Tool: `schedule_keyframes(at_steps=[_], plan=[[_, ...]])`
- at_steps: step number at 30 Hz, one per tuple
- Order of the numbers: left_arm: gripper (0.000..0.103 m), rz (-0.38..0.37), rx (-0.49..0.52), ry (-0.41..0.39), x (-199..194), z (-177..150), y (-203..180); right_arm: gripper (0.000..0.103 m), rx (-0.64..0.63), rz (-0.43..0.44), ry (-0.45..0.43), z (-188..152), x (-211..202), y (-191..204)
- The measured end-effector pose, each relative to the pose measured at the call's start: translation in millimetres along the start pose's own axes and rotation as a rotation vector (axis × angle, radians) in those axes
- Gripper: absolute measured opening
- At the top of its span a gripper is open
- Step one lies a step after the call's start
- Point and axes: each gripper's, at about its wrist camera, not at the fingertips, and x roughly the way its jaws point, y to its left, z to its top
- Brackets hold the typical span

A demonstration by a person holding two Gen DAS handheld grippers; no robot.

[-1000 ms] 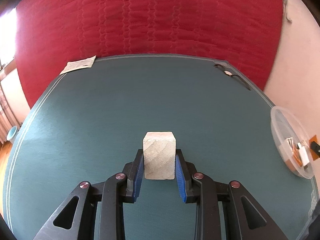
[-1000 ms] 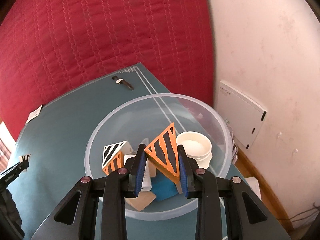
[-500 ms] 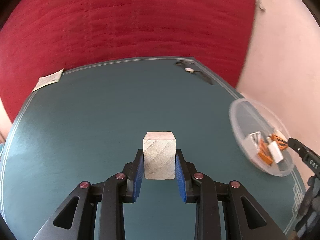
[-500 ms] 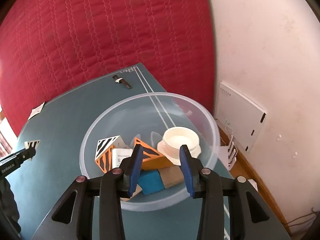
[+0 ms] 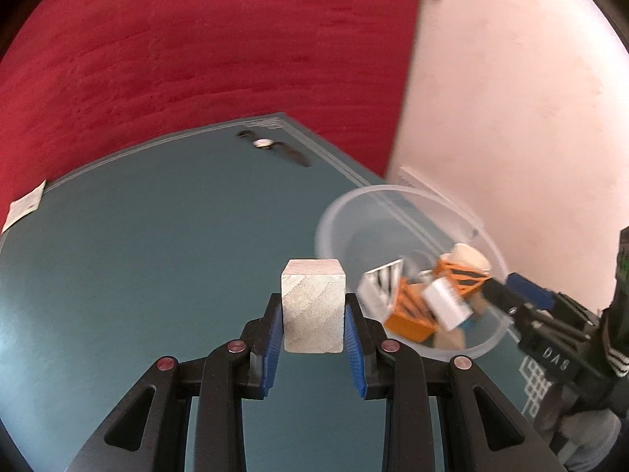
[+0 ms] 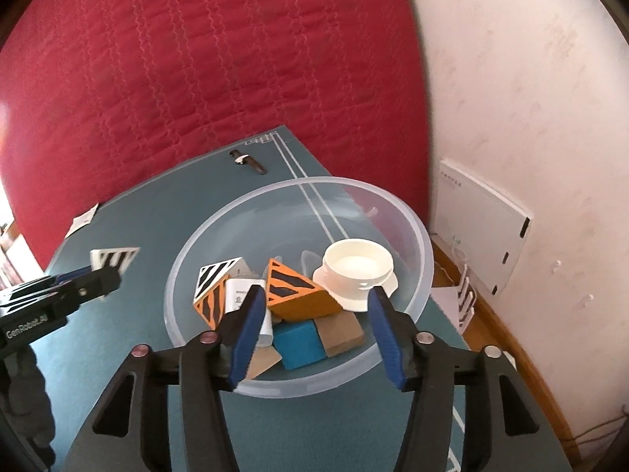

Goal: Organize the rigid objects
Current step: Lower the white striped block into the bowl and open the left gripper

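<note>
Right wrist view, largest first: green table; clear bowl at centre, holding orange striped wedge, white cup, blue block. Right gripper, jaws just opened, nothing between. Left wrist view, lower centre: left gripper clamped on wooden cube, left of bowl.
</note>
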Motion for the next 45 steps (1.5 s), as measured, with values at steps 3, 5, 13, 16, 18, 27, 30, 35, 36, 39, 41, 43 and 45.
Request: schedule_keyframes(at_steps=[3, 5, 13, 16, 18, 27, 30, 35, 36, 39, 41, 43, 45], plan=[[0.031, -0.022, 0.019, -0.004, 0, 2, -10, 0.064, -0.032, 0.029, 0.014, 0, -2, 4], [0.031, -0.027, 0.025, 0.0, 3, 2, -13, 0.065, -0.073, 0.033, 0.036, 0, -1, 10], [0.031, -0.023, 0.029, 0.022, 7, 0, -17, 0.069, -0.175, -0.007, 0.091, -3, 12, 24], [0.031, -0.023, 0.036, 0.022, 6, 1, -20, 0.069, -0.188, -0.044, 0.076, 3, 20, 25], [0.031, -0.026, 0.043, 0.019, 5, 1, -22, 0.069, -0.183, -0.075, 0.07, 6, 26, 22], [0.031, -0.114, 0.048, 0.033, 15, 3, -35, 0.069, -0.07, -0.056, 0.028, 15, 16, -3], [0.031, -0.145, 0.044, 0.044, 23, 4, -39, 0.069, -0.04, -0.063, -0.004, 21, 10, -9], [0.031, -0.183, 0.04, 0.054, 33, 8, -47, 0.069, 0.006, -0.077, -0.031, 26, 7, -18], [0.031, -0.19, 0.041, 0.053, 34, 8, -49, 0.069, 0.011, -0.079, -0.034, 26, 6, -19], [0.031, -0.208, 0.048, 0.047, 41, 12, -55, 0.069, 0.026, -0.086, -0.035, 26, 8, -22], [0.033, -0.222, 0.047, 0.031, 43, 16, -58, 0.069, 0.035, -0.089, -0.031, 26, 9, -23], [0.056, -0.23, 0.034, 0.018, 47, 20, -59, 0.069, 0.041, -0.094, -0.029, 26, 10, -25], [0.078, -0.226, 0.014, 0.006, 49, 21, -56, 0.069, 0.045, -0.099, -0.032, 26, 9, -26]])
